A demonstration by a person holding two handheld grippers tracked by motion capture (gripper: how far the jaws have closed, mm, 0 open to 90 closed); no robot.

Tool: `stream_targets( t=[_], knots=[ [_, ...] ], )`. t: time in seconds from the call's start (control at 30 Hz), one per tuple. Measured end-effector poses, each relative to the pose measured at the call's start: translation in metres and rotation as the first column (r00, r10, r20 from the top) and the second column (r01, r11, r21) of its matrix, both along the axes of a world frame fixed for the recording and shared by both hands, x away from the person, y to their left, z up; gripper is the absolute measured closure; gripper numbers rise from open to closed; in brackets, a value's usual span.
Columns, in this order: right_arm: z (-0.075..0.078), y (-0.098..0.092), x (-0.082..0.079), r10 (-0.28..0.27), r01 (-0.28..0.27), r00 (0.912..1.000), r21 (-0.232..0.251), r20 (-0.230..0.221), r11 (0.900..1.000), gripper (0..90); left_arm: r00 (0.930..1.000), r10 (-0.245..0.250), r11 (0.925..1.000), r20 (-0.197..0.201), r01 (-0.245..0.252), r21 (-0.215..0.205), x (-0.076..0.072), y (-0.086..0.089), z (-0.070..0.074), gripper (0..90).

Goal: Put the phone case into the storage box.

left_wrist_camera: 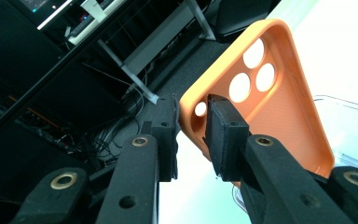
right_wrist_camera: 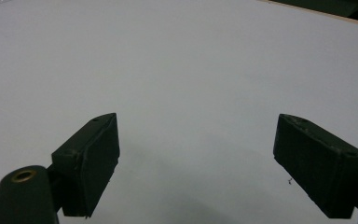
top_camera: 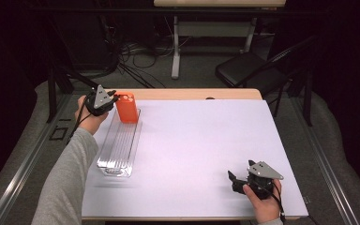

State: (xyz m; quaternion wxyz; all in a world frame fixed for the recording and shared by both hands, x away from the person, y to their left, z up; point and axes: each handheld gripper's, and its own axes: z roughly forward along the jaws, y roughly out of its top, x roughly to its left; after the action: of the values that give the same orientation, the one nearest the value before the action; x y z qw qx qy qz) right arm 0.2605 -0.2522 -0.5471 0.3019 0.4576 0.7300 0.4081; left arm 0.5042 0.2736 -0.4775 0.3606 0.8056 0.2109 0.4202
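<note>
One white-topped table (top_camera: 201, 140) | left gripper (left_wrist_camera: 191, 119) jaws pinch orange phone case (top_camera: 127, 107) above clear plastic tray (top_camera: 119, 143) | right gripper (right_wrist_camera: 196, 154) jaws wide, empty | black folding chair (top_camera: 248, 68), floor cables (top_camera: 136, 51) behind

Orange phone case (left_wrist_camera: 270, 107) corner hidden behind claw (left_wrist_camera: 192, 135).

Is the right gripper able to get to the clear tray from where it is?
Probably yes. The right gripper is open, and bare white table lies between it and the clear tray. The left gripper holds the orange phone case at the tray's far end.
</note>
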Motion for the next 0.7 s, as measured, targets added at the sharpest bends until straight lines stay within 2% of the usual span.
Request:
stream_targets(
  t=[0.3,0.7],
  knots=[
    [-0.0007,0.0007,0.0002,0.001,-0.001,1.0000,0.000,0.000,1.000,14.1,0.9996,0.026,0.9996,-0.014,-0.026,-0.003,-0.0002,0.0015,-0.0002,70.9],
    [-0.0006,0.0021,0.0000,0.004,-0.004,1.0000,-0.003,-0.005,1.000,14.1,0.9961,0.085,0.9962,-0.023,-0.085,-0.021,-0.0055,0.0035,0.0063,60.4]
  ],
)
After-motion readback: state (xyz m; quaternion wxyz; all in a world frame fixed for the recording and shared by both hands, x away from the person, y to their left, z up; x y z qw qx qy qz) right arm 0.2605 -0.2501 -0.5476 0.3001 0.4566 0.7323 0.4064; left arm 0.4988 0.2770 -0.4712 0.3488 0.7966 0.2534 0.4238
